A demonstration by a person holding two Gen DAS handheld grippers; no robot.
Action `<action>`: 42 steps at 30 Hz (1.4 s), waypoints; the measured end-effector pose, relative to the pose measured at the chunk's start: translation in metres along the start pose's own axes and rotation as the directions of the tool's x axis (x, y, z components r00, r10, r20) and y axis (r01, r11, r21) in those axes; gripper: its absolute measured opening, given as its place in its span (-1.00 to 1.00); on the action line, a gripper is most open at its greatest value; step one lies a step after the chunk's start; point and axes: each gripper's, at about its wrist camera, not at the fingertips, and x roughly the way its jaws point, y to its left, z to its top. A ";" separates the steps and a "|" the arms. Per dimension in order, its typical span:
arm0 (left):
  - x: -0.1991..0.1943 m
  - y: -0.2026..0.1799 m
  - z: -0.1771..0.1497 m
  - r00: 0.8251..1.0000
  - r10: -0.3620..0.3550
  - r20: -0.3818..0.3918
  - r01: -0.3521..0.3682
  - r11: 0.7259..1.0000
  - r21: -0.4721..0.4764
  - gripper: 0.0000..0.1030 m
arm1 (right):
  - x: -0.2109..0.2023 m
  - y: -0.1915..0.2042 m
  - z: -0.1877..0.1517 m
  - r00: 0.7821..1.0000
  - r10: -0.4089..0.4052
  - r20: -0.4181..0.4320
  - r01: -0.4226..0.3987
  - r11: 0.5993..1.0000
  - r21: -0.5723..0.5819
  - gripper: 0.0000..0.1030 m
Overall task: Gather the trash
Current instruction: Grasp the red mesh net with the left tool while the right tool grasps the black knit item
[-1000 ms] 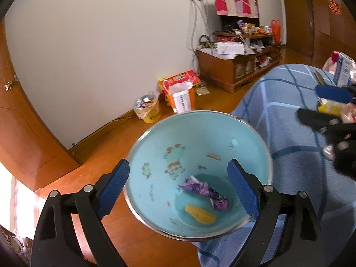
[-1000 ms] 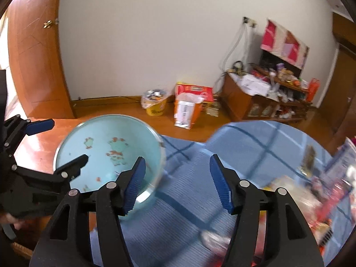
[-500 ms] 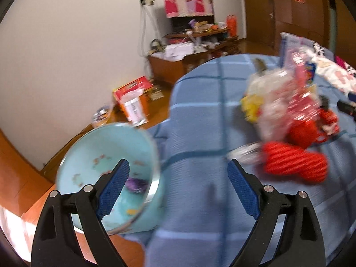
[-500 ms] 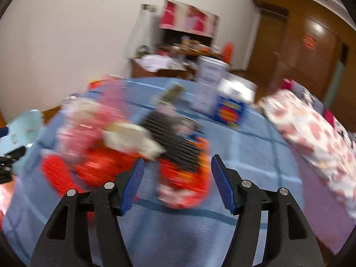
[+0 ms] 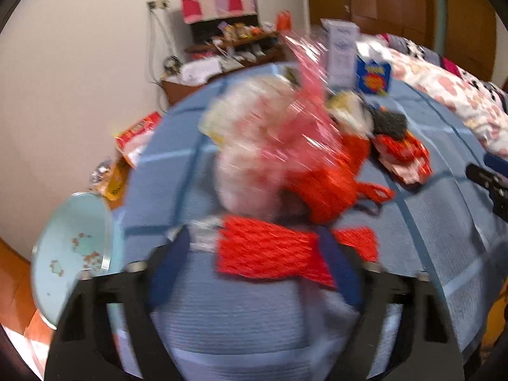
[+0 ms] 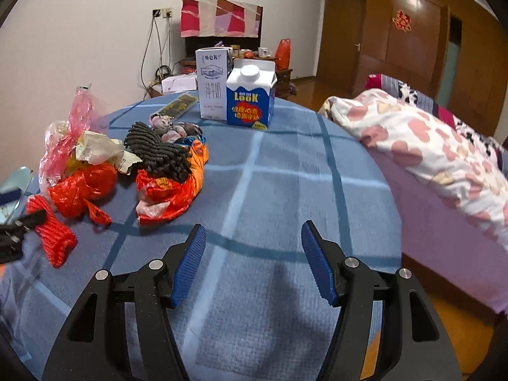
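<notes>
1. The red mesh sleeve (image 5: 270, 254) lies on the blue checked tablecloth (image 6: 285, 171) at the near left end of the trash heap, just in front of the red plastic bag (image 6: 84, 184) and the pink wrapper (image 6: 81, 111).
2. We judge it light, soft and springy; it should crush flat under the pads, so we would take it across its middle, where the netting is thickest.
3. The left gripper (image 5: 254, 266) has just been closing; the sleeve sits between its blue pads, but blur hides whether they press on it.
4. The right gripper (image 6: 252, 263) hovers over bare cloth, jaws apart and empty.
5. The light blue bin (image 5: 73, 254) stands off the table's left edge, partly cut off.
6. The left view is smeared, so we cannot tell one wrapper from another there. What lies under the dark knitted bundle (image 6: 158, 152) and the orange bag (image 6: 171, 190) is hidden.
</notes>
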 end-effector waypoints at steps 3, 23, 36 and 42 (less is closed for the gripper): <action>0.000 -0.005 0.000 0.998 -0.055 0.004 0.055 0.998 0.017 -0.50 | -0.002 0.005 -0.004 1.000 0.023 0.002 -0.023 1.000 0.000 0.21; -0.086 0.056 0.016 0.978 -0.019 0.206 0.023 1.000 -0.015 -0.69 | 0.020 0.055 0.061 0.998 0.038 0.046 -0.034 0.994 -0.100 0.21; -0.056 0.093 0.025 0.982 0.087 0.167 -0.076 0.995 -0.072 -0.69 | 0.085 0.070 0.075 0.976 0.139 -0.166 -0.165 0.973 -0.159 -0.80; -0.063 0.103 0.025 0.979 0.101 0.178 -0.086 0.993 -0.086 -0.69 | 0.062 0.065 0.081 0.984 0.150 -0.098 -0.161 0.979 -0.127 -0.83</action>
